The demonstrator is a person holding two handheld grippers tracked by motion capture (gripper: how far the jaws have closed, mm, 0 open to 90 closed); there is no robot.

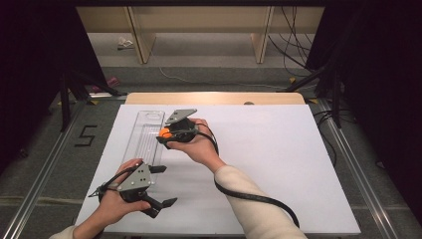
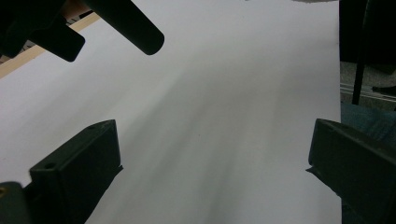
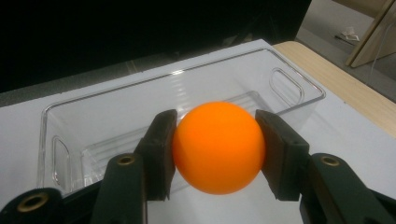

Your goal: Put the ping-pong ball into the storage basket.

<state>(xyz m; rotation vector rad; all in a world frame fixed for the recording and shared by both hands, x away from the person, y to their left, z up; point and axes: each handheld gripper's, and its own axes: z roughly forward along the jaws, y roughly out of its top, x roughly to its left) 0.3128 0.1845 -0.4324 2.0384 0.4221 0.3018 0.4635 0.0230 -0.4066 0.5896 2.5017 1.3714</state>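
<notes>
At the centre of the high view, the right gripper (image 1: 165, 135) clamps an orange ball (image 1: 164, 132) over the clear tray's (image 1: 149, 119) right rim. At lower left, the left gripper (image 1: 163, 185) stands wide open above the white table (image 1: 278, 164), holding nothing.

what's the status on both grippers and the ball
Right gripper shut on round orange ball, beside clear plastic tray. Left gripper open, empty. Nothing between.

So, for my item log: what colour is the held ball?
Orange ball, plain; the right gripper view shows it best.
</notes>
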